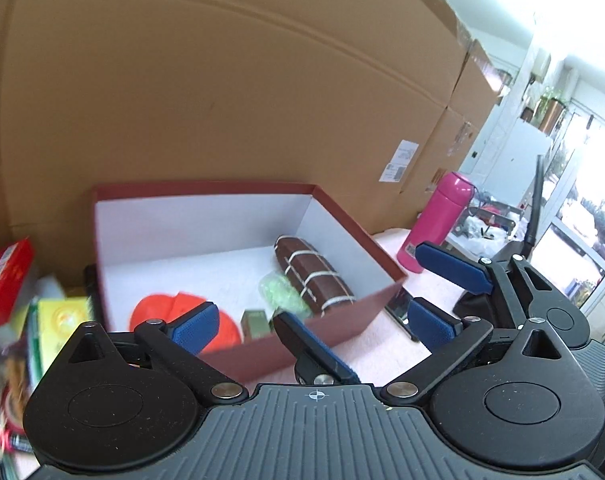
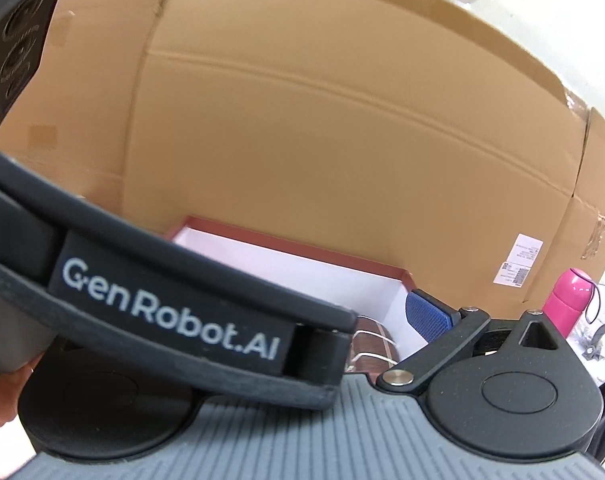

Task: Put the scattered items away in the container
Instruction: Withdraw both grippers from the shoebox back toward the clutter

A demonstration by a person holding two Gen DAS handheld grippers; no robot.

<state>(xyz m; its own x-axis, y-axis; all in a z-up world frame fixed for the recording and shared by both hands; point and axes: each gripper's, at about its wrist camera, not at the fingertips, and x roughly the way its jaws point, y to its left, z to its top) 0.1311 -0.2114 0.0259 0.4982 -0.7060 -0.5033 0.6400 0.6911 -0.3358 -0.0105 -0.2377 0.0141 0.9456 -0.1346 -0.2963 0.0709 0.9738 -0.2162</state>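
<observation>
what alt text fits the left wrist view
An open red box with white lining holds a brown roll, an orange item and a green bundle. The left gripper hovers open before it, cardboard behind.

Both wrist cameras look forward, low and close. They share the red box [image 1: 238, 356] [image 2: 302, 246] and the cardboard wall [image 1: 222, 100] [image 2: 342, 140]. The other tool [image 2: 162, 300] blocks the right view's left half.

The left gripper [image 1: 312, 330] has a ribbed grey body marked with a small crosshair, black rounded housings with raised discs, and black link arms pinned by silver screws. Its fingers [image 1: 194, 328] carry blue textured pads. The right gripper [image 1: 442, 292] is built alike; a black band lettered "GenRobot.AI" [image 2: 170, 312] crosses its view.
</observation>
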